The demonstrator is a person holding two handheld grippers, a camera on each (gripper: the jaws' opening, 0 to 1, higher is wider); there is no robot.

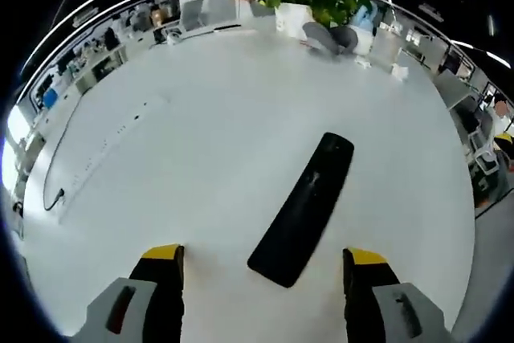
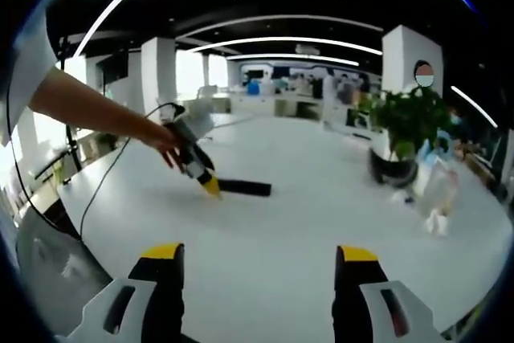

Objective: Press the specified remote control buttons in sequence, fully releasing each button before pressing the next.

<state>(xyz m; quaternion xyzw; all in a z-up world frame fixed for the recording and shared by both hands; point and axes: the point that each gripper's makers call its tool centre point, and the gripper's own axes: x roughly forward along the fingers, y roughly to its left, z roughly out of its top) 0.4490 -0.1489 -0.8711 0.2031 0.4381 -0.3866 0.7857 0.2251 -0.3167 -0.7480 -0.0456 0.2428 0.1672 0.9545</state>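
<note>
Remote (image 1: 303, 208) lies flat on the white table (image 1: 201, 142), slanted, its near end between the left gripper (image 1: 265, 267)'s wide-apart, empty jaws.

Its buttons are too dark to make out in the left gripper view. In the right gripper view, a person's hand (image 2: 165, 144) holds the left gripper at the remote's near end; contact is unclear. The right gripper (image 2: 259, 267) hangs released, well back. A potted plant (image 2: 405, 130) stands at right, a blurred bag (image 2: 438, 186) beside it.

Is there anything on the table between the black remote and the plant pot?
No, just bare white table between the remote and the plant pot, seen in the left gripper view.
</note>
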